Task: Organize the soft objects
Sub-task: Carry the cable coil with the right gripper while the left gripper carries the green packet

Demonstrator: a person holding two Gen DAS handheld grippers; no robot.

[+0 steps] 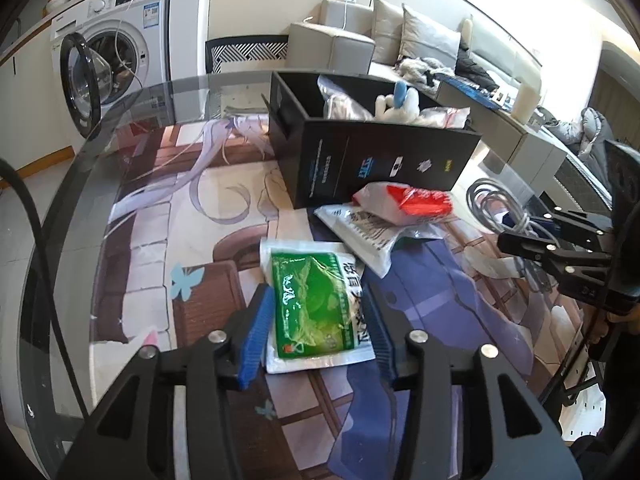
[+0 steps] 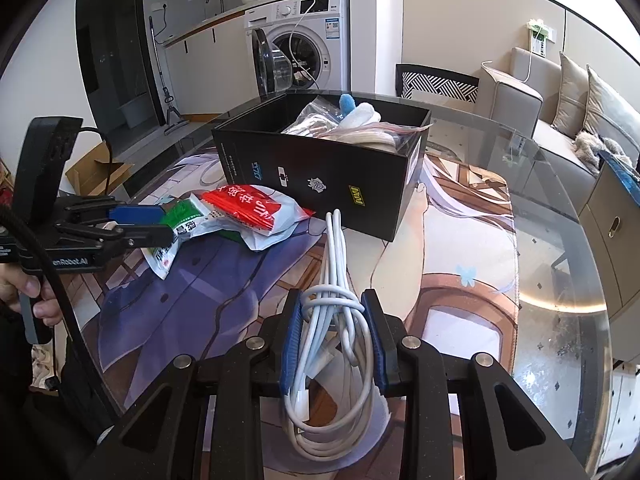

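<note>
My left gripper (image 1: 316, 292) has its blue pads against both long edges of a green packet (image 1: 316, 304), which bows slightly between them. From the right wrist view that gripper (image 2: 160, 222) sits at the left with the green packet (image 2: 182, 214) in it. My right gripper (image 2: 332, 296) is shut on a coiled white cable (image 2: 328, 320) just above the mat. A red-and-white packet (image 1: 408, 200) lies on a printed white bag (image 1: 360, 232) before the open black box (image 1: 360, 160). The box (image 2: 320, 168) holds a white-and-blue plush toy (image 2: 358, 110) and clear bags.
A printed mat (image 1: 180, 208) covers the round glass table (image 1: 80, 184), whose curved edge runs left and near. A washing machine (image 2: 304, 40) with its door open, a patterned chair (image 2: 436, 80) and a sofa (image 2: 560, 92) stand beyond. A cardboard box (image 2: 96, 176) sits on the floor.
</note>
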